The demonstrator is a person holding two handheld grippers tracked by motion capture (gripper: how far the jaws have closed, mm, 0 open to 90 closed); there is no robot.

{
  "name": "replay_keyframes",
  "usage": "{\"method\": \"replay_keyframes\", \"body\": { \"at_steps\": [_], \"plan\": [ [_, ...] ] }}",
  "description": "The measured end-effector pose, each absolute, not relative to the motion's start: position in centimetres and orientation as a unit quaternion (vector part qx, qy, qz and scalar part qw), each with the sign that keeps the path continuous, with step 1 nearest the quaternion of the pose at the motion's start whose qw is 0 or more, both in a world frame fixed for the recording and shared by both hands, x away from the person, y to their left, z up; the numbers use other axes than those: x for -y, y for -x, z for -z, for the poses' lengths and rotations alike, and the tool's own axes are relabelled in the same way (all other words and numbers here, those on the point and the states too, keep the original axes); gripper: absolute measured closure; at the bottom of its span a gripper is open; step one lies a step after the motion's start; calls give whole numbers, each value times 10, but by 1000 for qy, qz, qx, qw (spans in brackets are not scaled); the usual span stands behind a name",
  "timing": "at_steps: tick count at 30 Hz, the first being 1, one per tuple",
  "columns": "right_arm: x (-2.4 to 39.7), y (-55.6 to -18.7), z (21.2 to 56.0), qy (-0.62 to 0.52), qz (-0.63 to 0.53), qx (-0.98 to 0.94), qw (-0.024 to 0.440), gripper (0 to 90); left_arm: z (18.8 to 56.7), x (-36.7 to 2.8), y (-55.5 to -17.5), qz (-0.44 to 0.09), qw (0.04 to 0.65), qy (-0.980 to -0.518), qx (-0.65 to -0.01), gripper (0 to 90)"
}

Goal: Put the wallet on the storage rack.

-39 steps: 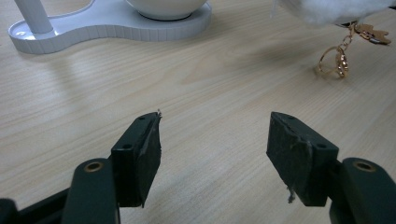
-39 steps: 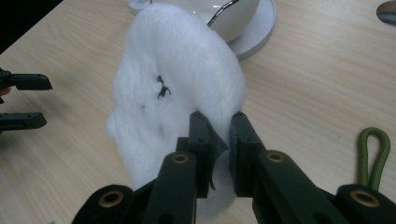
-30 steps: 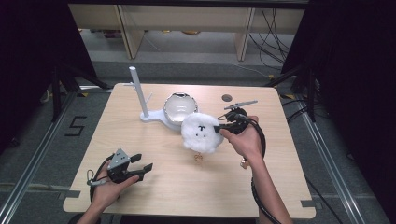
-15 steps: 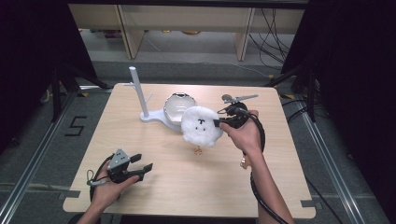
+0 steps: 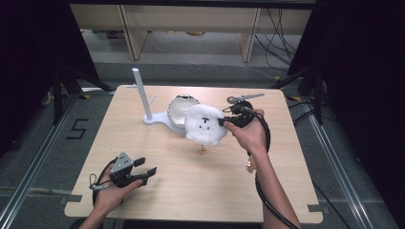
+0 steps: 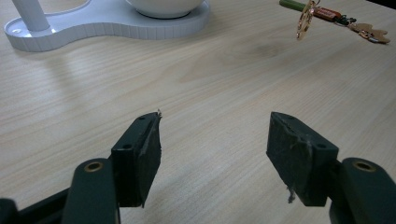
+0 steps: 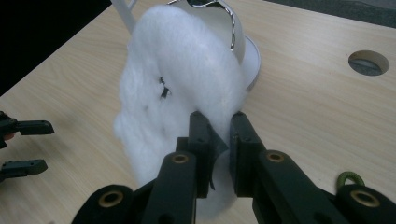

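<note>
A white fluffy plush (image 5: 205,125) with a small black face hangs above the table, close in front of the bowl. My right gripper (image 5: 223,121) is shut on its right edge. In the right gripper view the two jaws (image 7: 218,121) pinch the plush (image 7: 177,84) between the pads. A small gold ring (image 5: 202,150) dangles under the plush, and the left gripper view shows this ring (image 6: 306,18) too. My left gripper (image 5: 147,166) rests near the table's front left, open, with nothing between its jaws (image 6: 215,135).
A white stand (image 5: 143,98) with an upright post carries a shiny bowl (image 5: 179,107) right behind the plush. A round hole (image 7: 368,62) is in the tabletop at the back right. A keychain charm (image 5: 249,164) lies by my right forearm.
My right gripper has carried the plush a little up and back toward the bowl. The left gripper has stayed where it was.
</note>
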State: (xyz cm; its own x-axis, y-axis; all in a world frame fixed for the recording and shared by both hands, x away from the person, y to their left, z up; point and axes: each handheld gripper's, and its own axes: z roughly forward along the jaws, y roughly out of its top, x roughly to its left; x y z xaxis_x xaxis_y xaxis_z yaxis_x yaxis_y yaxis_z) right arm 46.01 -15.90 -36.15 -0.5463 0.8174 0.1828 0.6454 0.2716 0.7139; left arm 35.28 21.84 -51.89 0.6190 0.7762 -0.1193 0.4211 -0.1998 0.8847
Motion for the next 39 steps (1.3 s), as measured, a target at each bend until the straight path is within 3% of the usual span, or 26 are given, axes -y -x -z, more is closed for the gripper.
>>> {"method": "replay_keyframes", "body": {
  "at_steps": [39],
  "plan": [
    [152, -479, 339, -472, -411, -771, 116, 822, 519, -220, -352, -181, 492, -752, -399, 344]
  ]
}}
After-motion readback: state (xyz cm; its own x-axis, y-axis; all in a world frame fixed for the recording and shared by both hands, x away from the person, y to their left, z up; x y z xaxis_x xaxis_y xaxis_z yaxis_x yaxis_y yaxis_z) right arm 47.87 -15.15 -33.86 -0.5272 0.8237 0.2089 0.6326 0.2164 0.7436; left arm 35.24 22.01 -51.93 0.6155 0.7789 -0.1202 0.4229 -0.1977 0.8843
